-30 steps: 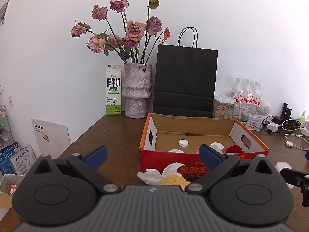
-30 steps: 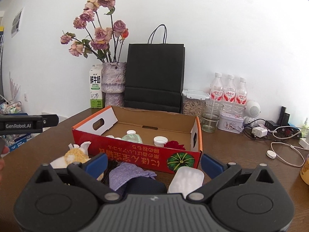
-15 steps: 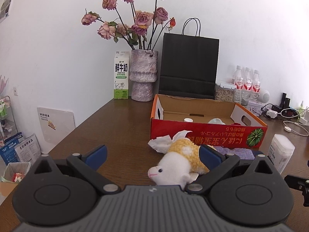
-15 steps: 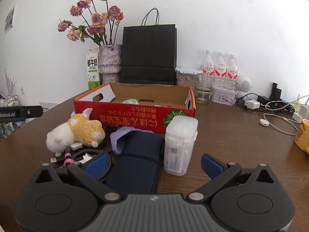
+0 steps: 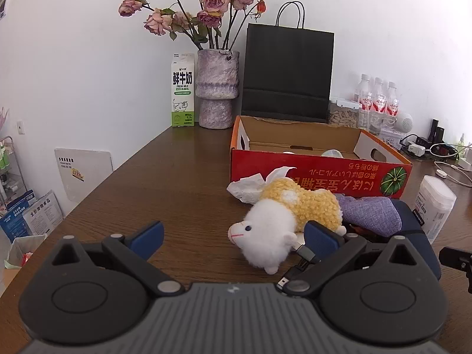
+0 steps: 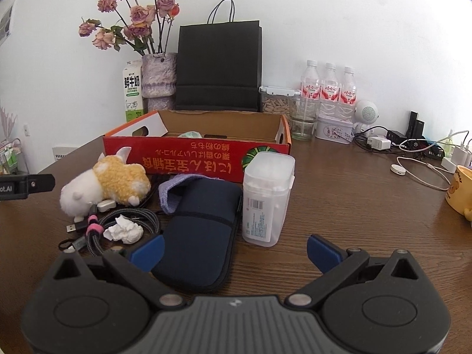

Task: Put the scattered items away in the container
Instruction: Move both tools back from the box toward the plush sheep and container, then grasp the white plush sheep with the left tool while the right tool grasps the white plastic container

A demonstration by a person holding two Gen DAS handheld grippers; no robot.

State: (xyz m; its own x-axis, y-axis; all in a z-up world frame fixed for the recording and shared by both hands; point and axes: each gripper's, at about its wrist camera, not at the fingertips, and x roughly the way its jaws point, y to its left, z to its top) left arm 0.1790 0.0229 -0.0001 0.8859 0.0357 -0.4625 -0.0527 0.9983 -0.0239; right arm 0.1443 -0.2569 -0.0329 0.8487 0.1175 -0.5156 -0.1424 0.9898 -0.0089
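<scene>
A red cardboard box (image 5: pixel 318 174) (image 6: pixel 194 159) stands open on the brown table. In front of it lie a white and yellow plush toy (image 5: pixel 283 215) (image 6: pixel 106 185), a crumpled tissue (image 5: pixel 247 187), a purple cloth (image 5: pixel 368 214) (image 6: pixel 174 190), a dark blue pouch (image 6: pixel 200 230), a clear plastic container (image 6: pixel 267 197) (image 5: pixel 433 203), a coiled cable (image 6: pixel 118 227) and a paper wad (image 6: pixel 124 231). My left gripper (image 5: pixel 233 237) is open just short of the plush toy. My right gripper (image 6: pixel 234 249) is open, with the pouch's near end between its fingers.
At the back stand a vase of roses (image 5: pixel 216 88), a milk carton (image 5: pixel 183 90), a black paper bag (image 5: pixel 287 73) and water bottles (image 6: pixel 327 88). Chargers and cables (image 6: pixel 413 153) and a yellow mug (image 6: pixel 461 188) lie at the right. The table's left edge (image 5: pixel 88 197) drops toward floor clutter.
Both grippers have pulled back from the box and lowered toward the table. The plush toy, pouch, cable and container have come into view in front of them. Both stay open.
</scene>
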